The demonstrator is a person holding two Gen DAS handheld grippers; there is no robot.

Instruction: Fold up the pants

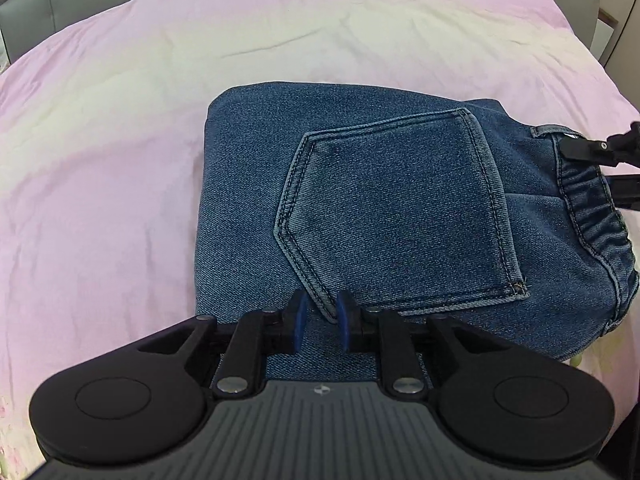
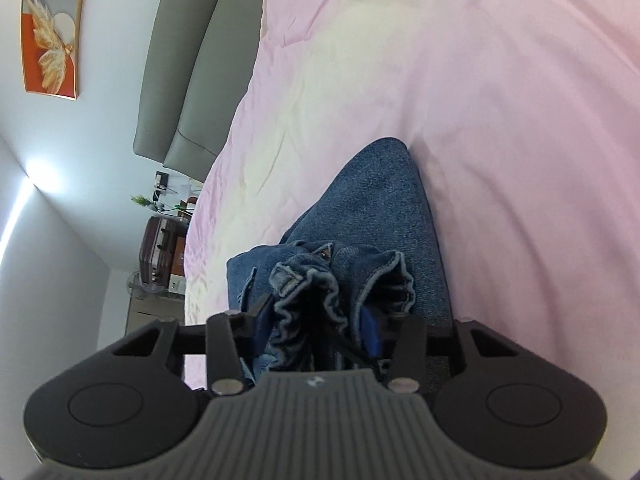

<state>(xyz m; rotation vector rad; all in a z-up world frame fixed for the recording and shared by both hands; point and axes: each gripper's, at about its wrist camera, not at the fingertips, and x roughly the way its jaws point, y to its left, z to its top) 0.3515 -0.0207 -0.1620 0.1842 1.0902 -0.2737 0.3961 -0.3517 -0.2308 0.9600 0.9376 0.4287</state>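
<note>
The fingers of the right gripper [image 2: 316,322] clamp the gathered waistband [image 2: 308,292] of the folded blue denim pants [image 1: 360,216] on the pink bed [image 1: 100,160]; the left gripper [image 1: 322,320] fingers stand slightly apart, empty, over the near fold.

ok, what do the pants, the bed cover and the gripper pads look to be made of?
Pants: blue denim, matte; twill weave, contrast topstitching round the back pocket, gathered elastic waistband.
Bed cover: thin woven cloth, probably cotton, pale pink, matte, finely creased.
Pads on the left gripper: blue, matte, likely rubber or foam; can't tell which. Fingers look like black hard plastic.
</note>
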